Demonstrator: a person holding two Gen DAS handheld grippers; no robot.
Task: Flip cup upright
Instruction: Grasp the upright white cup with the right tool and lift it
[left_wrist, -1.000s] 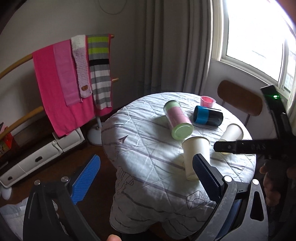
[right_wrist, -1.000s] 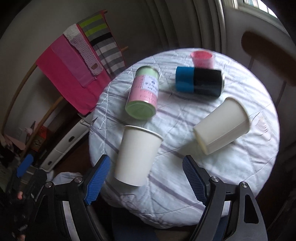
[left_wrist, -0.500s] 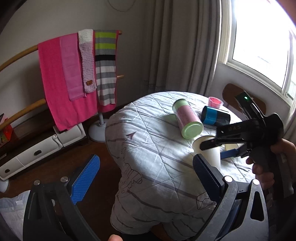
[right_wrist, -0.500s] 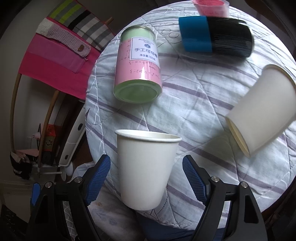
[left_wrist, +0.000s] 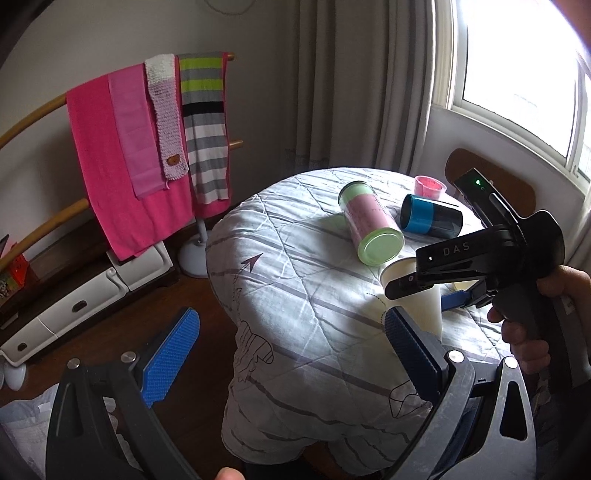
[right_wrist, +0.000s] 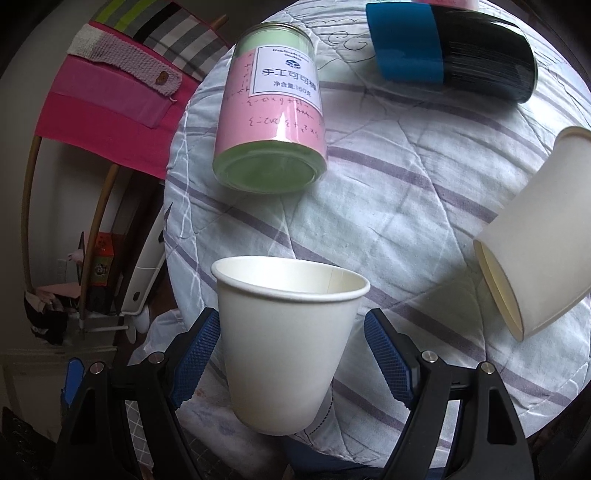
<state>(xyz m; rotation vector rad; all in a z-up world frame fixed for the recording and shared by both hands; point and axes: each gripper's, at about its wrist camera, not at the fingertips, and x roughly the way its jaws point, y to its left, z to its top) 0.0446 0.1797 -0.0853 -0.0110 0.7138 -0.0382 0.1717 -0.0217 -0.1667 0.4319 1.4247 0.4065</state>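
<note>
Right gripper (right_wrist: 290, 360): jaws are spread either side of the near paper cup; one pad (right_wrist: 195, 354) lies at the cup's wall, the other stands clear.
Near paper cup (right_wrist: 288, 347): white, mouth up, placed at the table's near edge.
Left gripper (left_wrist: 291, 354): jaws are held wide open and hold nothing, off the table edge.
Round table (right_wrist: 406, 206): covered by a striped quilted cloth.
Second paper cup (right_wrist: 539, 236): lying on its side, to the right.
Cookie canister (right_wrist: 273, 110): pink and green, laid on its side.
Blue-and-black cylinder (right_wrist: 450, 48): laid on its side, farther back.
Pink cup (left_wrist: 430, 186): upright at the far edge.
</note>
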